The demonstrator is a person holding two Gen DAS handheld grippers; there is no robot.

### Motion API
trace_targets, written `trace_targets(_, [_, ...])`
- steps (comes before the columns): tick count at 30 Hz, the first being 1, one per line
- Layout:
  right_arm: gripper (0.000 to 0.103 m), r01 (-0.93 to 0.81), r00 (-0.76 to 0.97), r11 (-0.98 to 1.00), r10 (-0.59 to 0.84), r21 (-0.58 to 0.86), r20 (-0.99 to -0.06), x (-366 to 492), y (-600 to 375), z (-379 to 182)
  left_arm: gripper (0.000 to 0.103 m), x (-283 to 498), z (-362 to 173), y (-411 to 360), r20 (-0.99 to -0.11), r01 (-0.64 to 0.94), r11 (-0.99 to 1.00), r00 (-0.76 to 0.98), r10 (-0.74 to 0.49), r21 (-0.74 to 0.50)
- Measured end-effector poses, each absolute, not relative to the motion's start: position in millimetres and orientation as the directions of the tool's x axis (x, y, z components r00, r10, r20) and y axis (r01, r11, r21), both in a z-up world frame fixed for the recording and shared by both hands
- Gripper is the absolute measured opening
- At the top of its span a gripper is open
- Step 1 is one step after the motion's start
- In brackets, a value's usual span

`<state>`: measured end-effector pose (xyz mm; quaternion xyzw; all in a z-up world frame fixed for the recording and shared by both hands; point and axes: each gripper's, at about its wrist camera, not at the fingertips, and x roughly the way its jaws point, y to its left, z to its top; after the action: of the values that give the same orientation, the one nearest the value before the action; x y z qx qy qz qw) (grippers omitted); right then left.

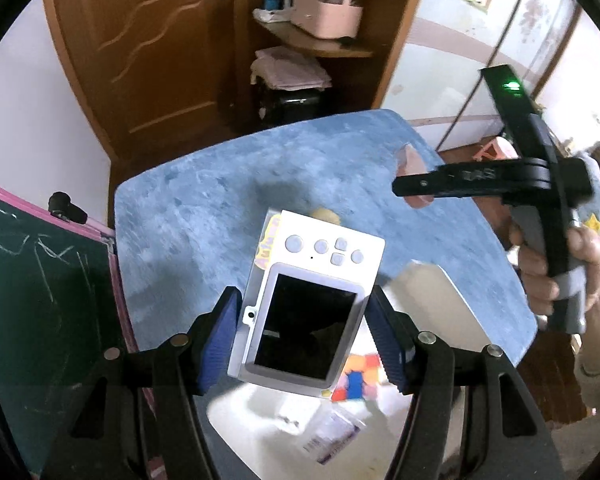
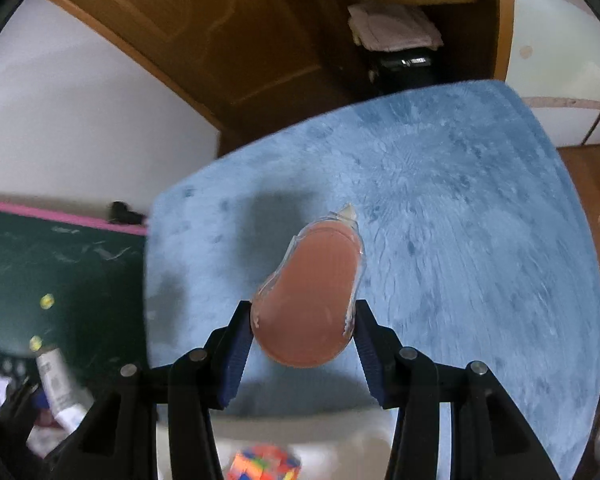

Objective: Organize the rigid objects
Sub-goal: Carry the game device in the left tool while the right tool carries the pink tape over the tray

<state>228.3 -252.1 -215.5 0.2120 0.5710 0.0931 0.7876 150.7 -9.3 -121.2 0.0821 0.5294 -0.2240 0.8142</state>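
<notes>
My left gripper (image 1: 302,336) is shut on a small white toy camera (image 1: 306,308) with a dark screen and round buttons, held above a white bin (image 1: 444,296) on the blue mat (image 1: 228,200). My right gripper (image 2: 302,344) is shut on a pink pear-shaped correction-tape case (image 2: 306,296) with a clear rim, held above the mat (image 2: 460,208). The right gripper also shows in the left wrist view (image 1: 416,188), to the upper right, with the pink case (image 1: 410,160) in it.
The bin holds a colourful cube (image 1: 358,378), also seen in the right wrist view (image 2: 264,464), and white packets (image 1: 332,432). A green chalkboard with a pink frame (image 1: 40,280) stands at the left. A wooden door (image 1: 148,40) and shelves (image 1: 320,40) stand behind.
</notes>
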Motion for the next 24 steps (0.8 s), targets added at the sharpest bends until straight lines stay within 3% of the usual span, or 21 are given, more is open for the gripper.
trace_targets(7, [0.05, -0.019, 0.322, 0.899, 0.42, 0.438, -0.848, 131.3, -235.2, -195.8, 0.066, 89.1, -140.4, -18.9, -0.92, 0.513, 0.849, 0.257, -0.296, -0.13])
trace_targets(15, [0.05, -0.072, 0.16, 0.941, 0.338, 0.33, -0.928, 66.9, -195.1, -258.2, 0.066, 36.3, -204.3, -34.1, -0.961, 0.589, 0.789, 0.074, -0.268, -0.174])
trace_targets(24, [0.05, -0.126, 0.149, 0.973, 0.209, 0.191, -0.967, 56.1, -177.5, -301.8, 0.067, 29.7, -257.2, -47.9, -0.98, 0.6, 0.784, 0.001, -0.201, -0.16])
